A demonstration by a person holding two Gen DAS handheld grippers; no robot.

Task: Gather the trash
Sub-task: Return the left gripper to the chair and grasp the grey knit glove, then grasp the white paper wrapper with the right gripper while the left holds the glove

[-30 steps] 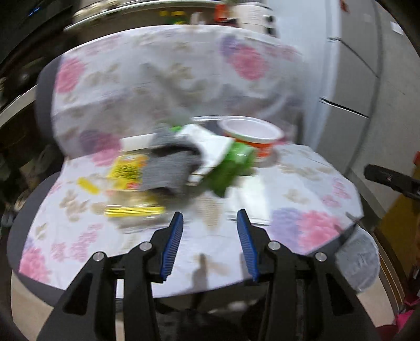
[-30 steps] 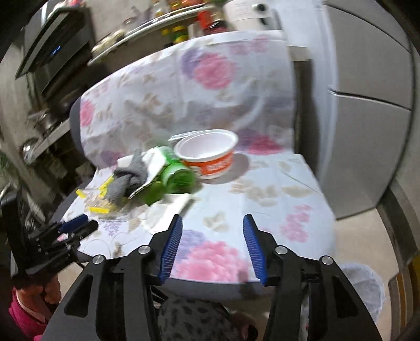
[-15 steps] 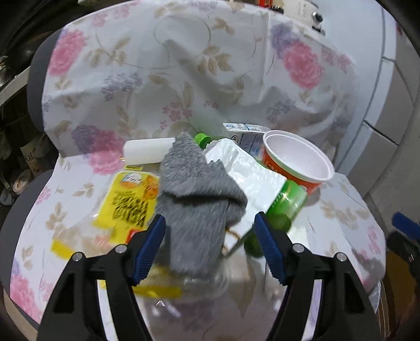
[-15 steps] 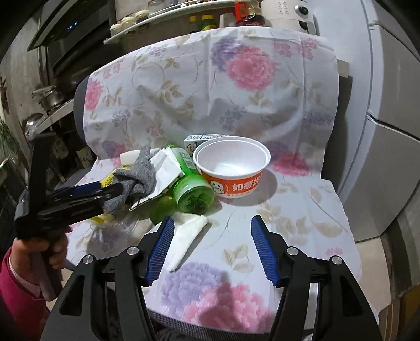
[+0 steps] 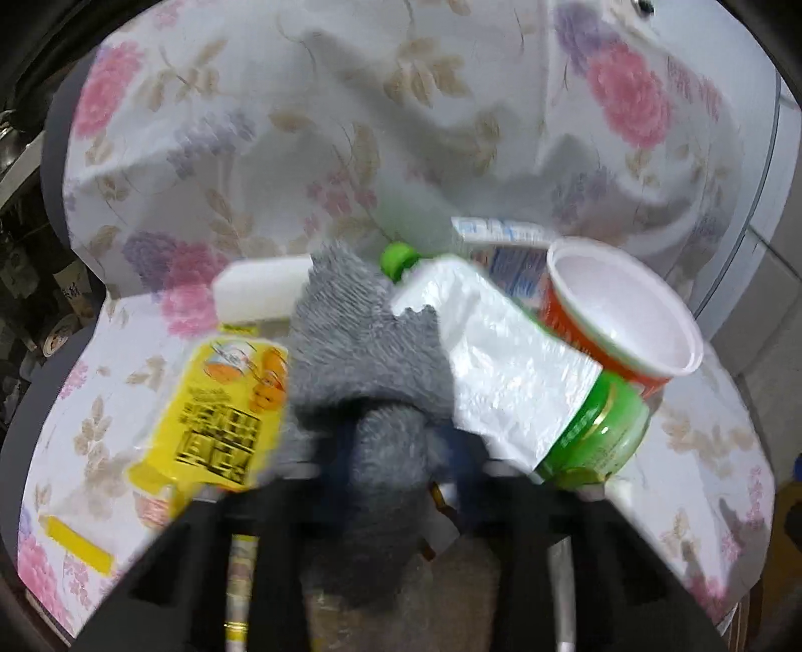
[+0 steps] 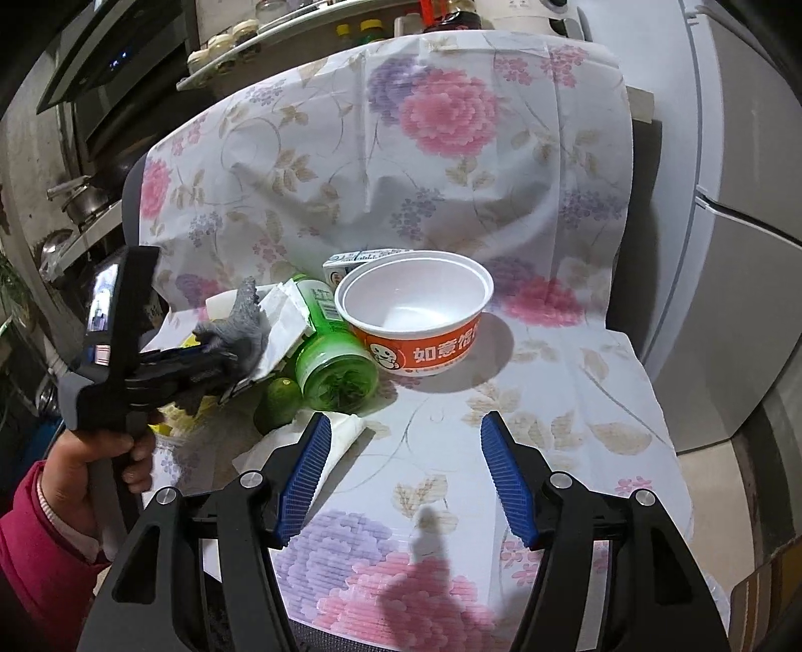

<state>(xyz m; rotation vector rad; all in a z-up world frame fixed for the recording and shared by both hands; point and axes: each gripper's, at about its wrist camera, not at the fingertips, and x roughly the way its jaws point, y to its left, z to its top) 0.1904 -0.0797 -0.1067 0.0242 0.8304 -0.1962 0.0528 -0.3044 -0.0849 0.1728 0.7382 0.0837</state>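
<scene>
Trash lies on a chair seat under a floral cloth (image 6: 551, 381). My left gripper (image 5: 401, 451) is shut on a grey cloth (image 5: 361, 361); the grey cloth (image 6: 240, 326) hangs from the left gripper (image 6: 220, 361) in the right wrist view too. Beside it lie a white plastic bag (image 5: 506, 371), a green bottle (image 6: 331, 366), an orange-and-white noodle bowl (image 6: 416, 316), a small carton (image 6: 346, 263) and a yellow wrapper (image 5: 220, 401). My right gripper (image 6: 406, 476) is open and empty over the seat's front.
A lime (image 6: 278, 401) and a white tissue (image 6: 301, 451) lie near the right gripper's left finger. A grey fridge (image 6: 742, 251) stands at the right. Shelves with jars (image 6: 301, 30) are behind the chair back.
My left gripper moved forward into the pile and closed on the grey cloth. My right gripper stayed open and drew slightly closer to the seat.
</scene>
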